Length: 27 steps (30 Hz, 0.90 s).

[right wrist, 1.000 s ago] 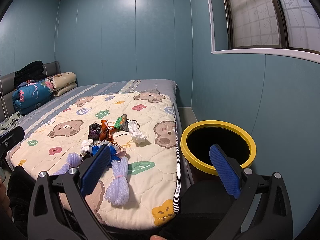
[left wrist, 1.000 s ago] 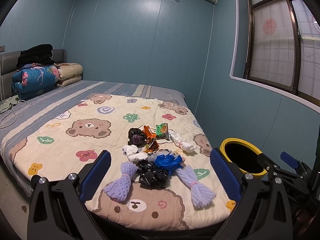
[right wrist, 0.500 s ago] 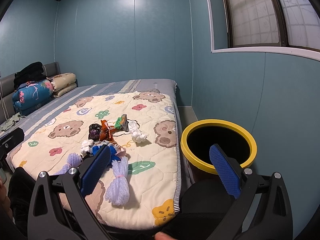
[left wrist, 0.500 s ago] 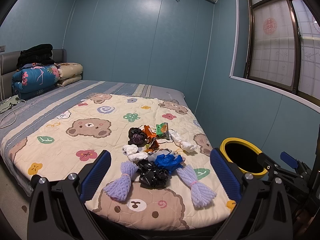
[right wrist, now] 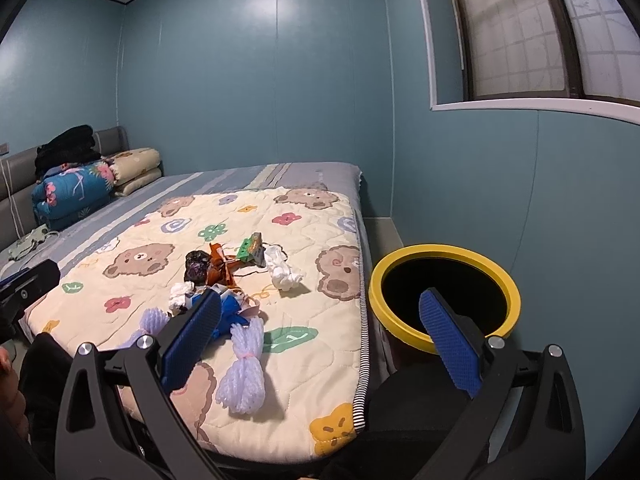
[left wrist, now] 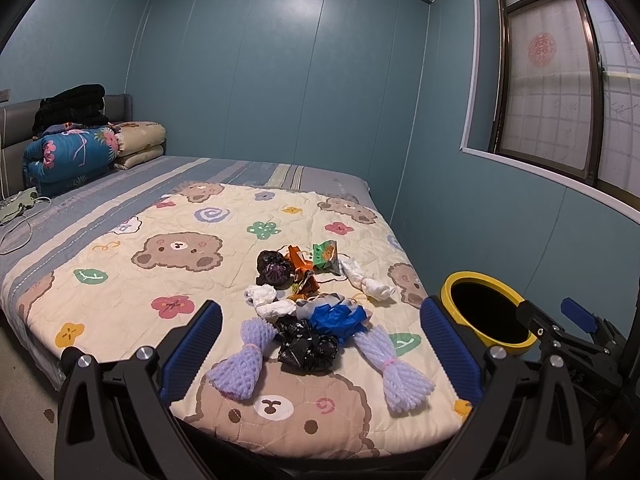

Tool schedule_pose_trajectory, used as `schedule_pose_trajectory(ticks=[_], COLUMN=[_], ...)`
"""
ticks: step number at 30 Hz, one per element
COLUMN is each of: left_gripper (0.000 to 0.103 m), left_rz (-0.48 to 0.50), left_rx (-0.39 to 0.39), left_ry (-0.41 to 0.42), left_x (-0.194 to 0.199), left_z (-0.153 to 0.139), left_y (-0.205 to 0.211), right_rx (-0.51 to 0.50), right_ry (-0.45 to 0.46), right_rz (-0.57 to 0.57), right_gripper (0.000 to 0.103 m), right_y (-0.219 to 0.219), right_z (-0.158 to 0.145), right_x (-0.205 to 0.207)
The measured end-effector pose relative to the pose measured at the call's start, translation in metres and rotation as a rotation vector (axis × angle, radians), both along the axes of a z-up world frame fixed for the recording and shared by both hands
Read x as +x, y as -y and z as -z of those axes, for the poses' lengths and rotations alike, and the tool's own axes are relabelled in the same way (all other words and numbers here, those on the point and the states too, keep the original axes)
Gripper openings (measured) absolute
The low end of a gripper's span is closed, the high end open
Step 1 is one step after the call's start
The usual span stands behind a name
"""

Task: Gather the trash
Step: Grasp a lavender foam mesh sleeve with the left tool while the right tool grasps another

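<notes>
Crinkled black bag (left wrist: 306,346), blue plastic (left wrist: 340,318) and purple foam netting (left wrist: 240,364) heaped on the quilted bear blanket (left wrist: 160,280) at the bed's near end. Round yellow-rimmed bin (right wrist: 444,292) right of the bed. Left hand-held gripper (left wrist: 320,344) and right hand-held gripper (right wrist: 324,336) both spread wide, ribbed blue pads (left wrist: 196,340) holding nothing.

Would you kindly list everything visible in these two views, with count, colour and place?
Purple foam fruit nets: two, lilac, near edge of the bear-print quilt.
Crumpled black plastic bags: two, one near the front, one farther back.
Crumpled blue plastic bag: one, middle of the pile.
White crumpled tissues: two clumps, left and right of the pile.
Orange wrapper: one, back of the pile.
Green snack packet: one, back of the pile.
Yellow-rimmed black bin: one, on the floor right of the bed.
Folded bedding: stack, blue floral, beige, black, at the headboard.
Left gripper: jaws open, empty.
Right gripper: jaws open, empty.
</notes>
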<state>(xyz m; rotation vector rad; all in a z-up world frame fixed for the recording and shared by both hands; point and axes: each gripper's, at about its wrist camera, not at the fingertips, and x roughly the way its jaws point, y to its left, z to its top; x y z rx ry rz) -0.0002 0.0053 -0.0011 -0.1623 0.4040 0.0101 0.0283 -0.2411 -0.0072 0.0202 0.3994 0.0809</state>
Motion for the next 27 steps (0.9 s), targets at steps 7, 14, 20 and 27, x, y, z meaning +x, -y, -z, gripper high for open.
schedule_pose_trajectory(ticks=[7, 14, 20, 27], left_gripper=[0.096, 0.096, 0.096, 0.096], left_rz=[-0.022, -0.033, 0.001, -0.033], left_rx=[0.020, 0.024, 0.063, 0.048], left_ry=[-0.095, -0.285, -0.478, -0.597], left_x=[0.021, 0.055, 0.080, 0.112], left_z=[0.011, 0.043, 0.084, 0.110], left_y=[-0.018, -0.044, -0.052, -0.071], right_rx=[0.013, -0.021, 0.019, 0.018], right_ry=[-0.089, -0.174, -0.342, -0.455], right_rz=[-0.079, -0.142, -0.262, -0.320], right_gripper=[0.095, 0.095, 0.095, 0.095], right_y=[-0.002, -0.008, -0.017, -0.034], right_z=[0.005, 0.021, 0.052, 0.078], right_x=[0.023, 0.055, 0.090, 0.117])
